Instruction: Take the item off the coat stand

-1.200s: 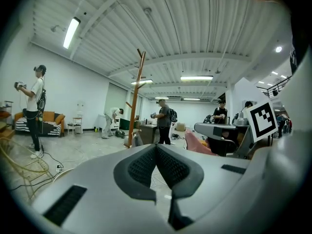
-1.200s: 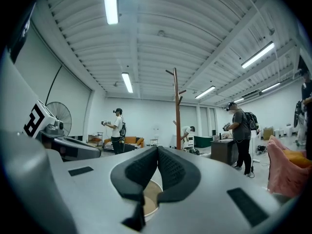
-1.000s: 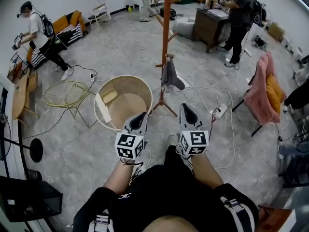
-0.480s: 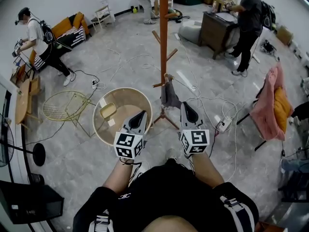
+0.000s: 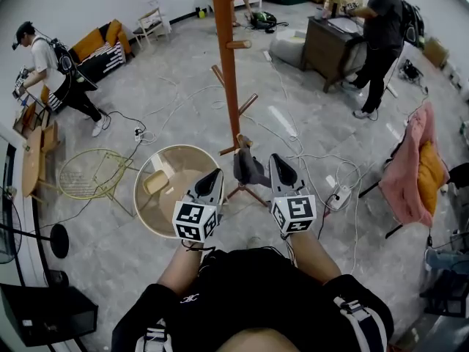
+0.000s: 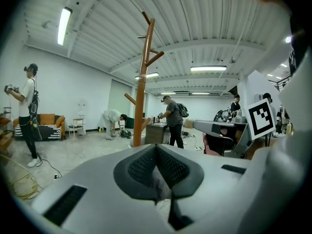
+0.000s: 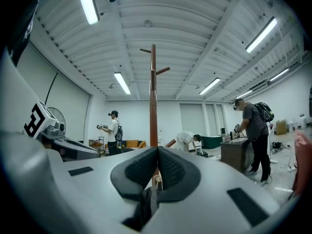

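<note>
Coat stand point(image 5: 225, 64) of orange-brown wood stands on the grey floor in front of the person, and its pole rises out of the top of the head view. Grey item point(image 5: 248, 169), soft like a cloth, hangs on one of the lowest pegs, near the foot of the stand. The left gripper point(image 5: 216, 174) is held out beside the item on its left, a little apart from it, with the jaws pressed together and nothing between them. The right gripper point(image 5: 275, 160) is just beside the item on its right; its jaws are also fully closed and they grasp nothing. The item is between the two grippers and neither holds it. A round wooden tub point(image 5: 146, 169) stands on the floor left of the stand, under the left gripper.
</note>
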Tool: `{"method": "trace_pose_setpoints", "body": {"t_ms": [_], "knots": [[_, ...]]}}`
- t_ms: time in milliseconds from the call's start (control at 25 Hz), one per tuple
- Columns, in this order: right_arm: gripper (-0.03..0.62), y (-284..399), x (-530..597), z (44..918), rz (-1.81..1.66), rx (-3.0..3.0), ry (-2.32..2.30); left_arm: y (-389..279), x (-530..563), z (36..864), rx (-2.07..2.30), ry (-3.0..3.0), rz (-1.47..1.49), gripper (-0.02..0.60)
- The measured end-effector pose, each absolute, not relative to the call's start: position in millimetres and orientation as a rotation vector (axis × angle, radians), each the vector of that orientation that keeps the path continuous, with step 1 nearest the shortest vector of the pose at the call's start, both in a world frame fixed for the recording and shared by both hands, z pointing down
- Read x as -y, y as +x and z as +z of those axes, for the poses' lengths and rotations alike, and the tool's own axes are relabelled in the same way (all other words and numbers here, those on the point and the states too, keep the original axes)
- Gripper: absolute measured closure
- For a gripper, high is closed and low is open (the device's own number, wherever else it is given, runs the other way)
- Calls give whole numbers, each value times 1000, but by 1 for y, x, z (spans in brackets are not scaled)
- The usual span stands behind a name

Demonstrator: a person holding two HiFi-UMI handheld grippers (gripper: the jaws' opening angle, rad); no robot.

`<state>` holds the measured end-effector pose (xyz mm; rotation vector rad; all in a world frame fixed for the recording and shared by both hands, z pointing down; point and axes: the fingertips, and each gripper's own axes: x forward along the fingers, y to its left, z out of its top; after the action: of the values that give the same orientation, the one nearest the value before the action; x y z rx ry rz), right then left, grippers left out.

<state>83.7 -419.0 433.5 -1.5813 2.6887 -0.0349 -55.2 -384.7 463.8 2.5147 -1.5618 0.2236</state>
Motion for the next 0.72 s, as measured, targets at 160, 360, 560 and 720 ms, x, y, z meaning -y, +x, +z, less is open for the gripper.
{"method": "trace_pose_setpoints", "body": {"t_ms": [160,360,560,720], "knots": [[579,84,447,434,-33,-2681,-1602,-61,409,465,1554,2513,237,565],[579,72,464,432,-7,-2663,-1621,-77,434,466,1532,2528,242,566],[512,61,464,436,-46,-2660,-1526,-80,440,473,1489,2561,264,566],[197,46,466,454,-181,-2724,-1377,-82,434,479,1468,2566,278,565]]}}
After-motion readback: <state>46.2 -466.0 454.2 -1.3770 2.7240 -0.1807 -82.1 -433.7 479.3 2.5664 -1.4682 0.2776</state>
